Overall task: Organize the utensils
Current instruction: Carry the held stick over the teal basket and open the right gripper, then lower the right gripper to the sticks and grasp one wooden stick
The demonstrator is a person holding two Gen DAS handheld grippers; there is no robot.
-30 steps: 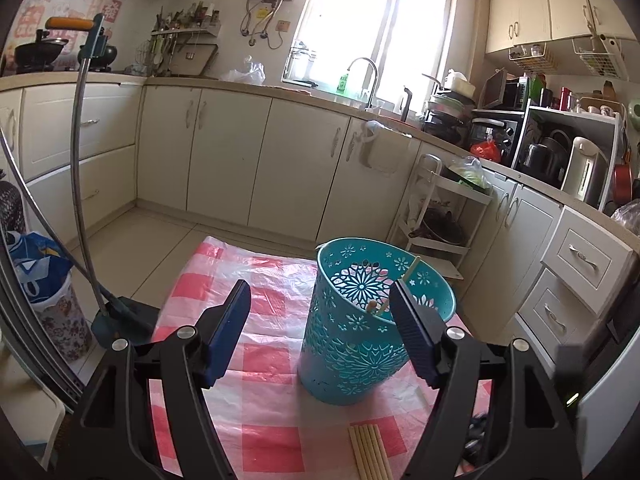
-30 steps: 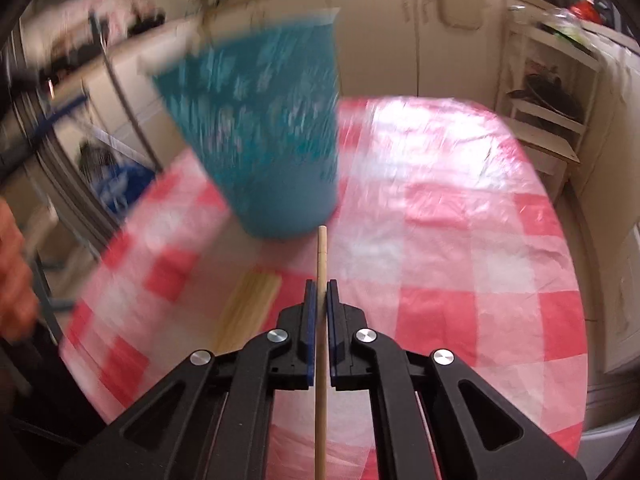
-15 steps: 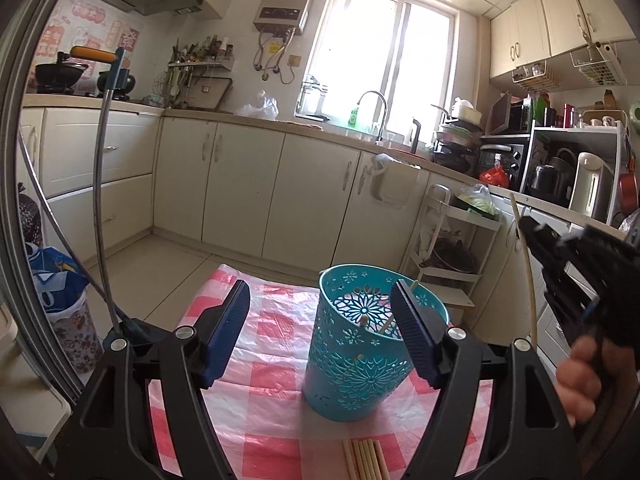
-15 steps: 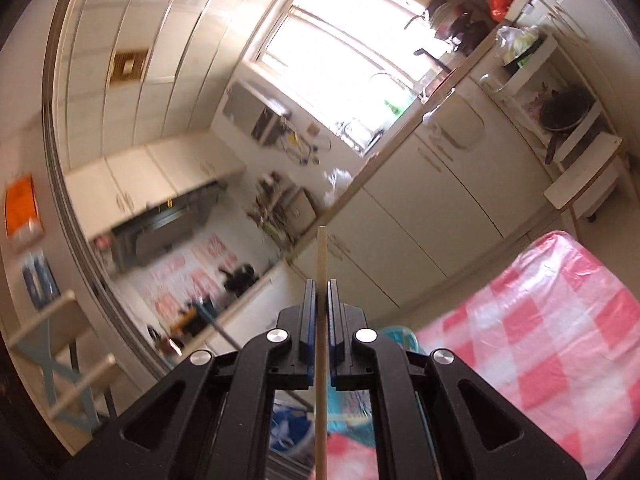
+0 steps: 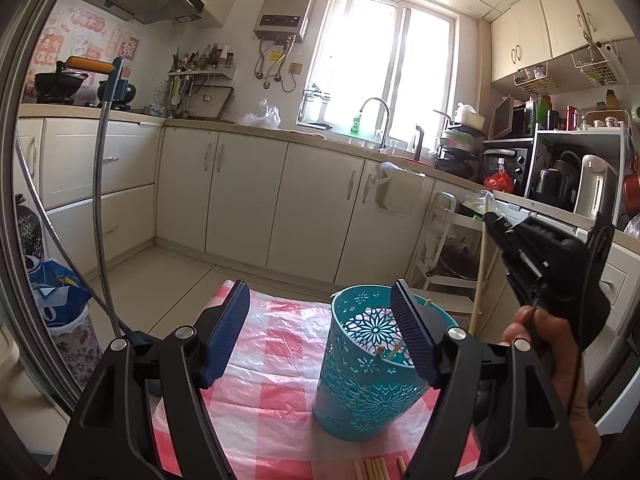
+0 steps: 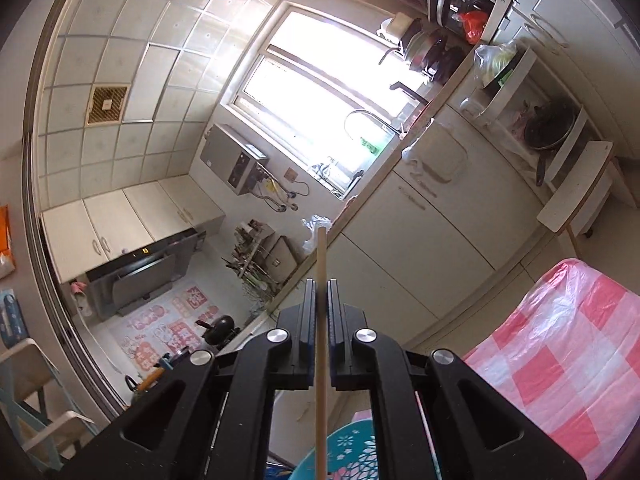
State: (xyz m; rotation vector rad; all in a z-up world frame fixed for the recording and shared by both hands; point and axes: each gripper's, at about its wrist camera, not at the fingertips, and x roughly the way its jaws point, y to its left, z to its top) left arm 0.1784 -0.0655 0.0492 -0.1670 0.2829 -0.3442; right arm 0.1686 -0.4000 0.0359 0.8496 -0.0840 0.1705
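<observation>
A teal cut-out basket stands on the red-and-white checked tablecloth, with a few chopsticks inside it. My left gripper is open just short of the basket; its right finger overlaps the rim without touching it. More loose chopsticks lie at the cloth's near edge. To the right, a hand holds my right gripper above and beside the basket, shut on one wooden chopstick that hangs nearly upright. In the right wrist view, the right gripper clamps that chopstick, with the basket rim below.
Cream cabinets line the far wall under the window. A white shelf rack stands behind the basket to the right. At left, a metal pole with an orange handle rises beside a blue bag on the floor.
My right gripper lifted the chopstick off the cloth, rolled and tipped upward, and came in beside the basket's right. The left view tilted up a little; its jaws stayed as wide.
</observation>
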